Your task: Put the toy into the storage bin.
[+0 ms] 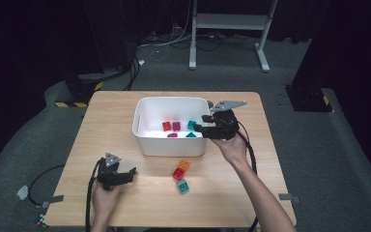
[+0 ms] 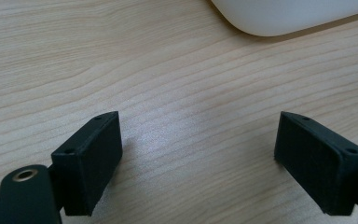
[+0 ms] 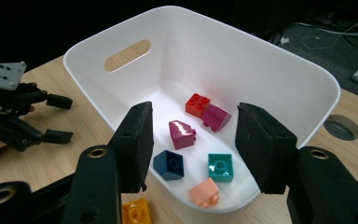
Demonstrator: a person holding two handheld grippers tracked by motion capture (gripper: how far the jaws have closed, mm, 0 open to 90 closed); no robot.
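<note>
While the left gripper (image 1: 134, 174) rested idle with jaws wide near the table's (image 1: 101, 125) front edge, three bricks (image 1: 181, 175) waited just before the white bin (image 1: 145, 140). Farther back, the right gripper (image 1: 200, 123) hung over the bin's right rim, wide and empty, seemingly just after dropping one in.
</note>
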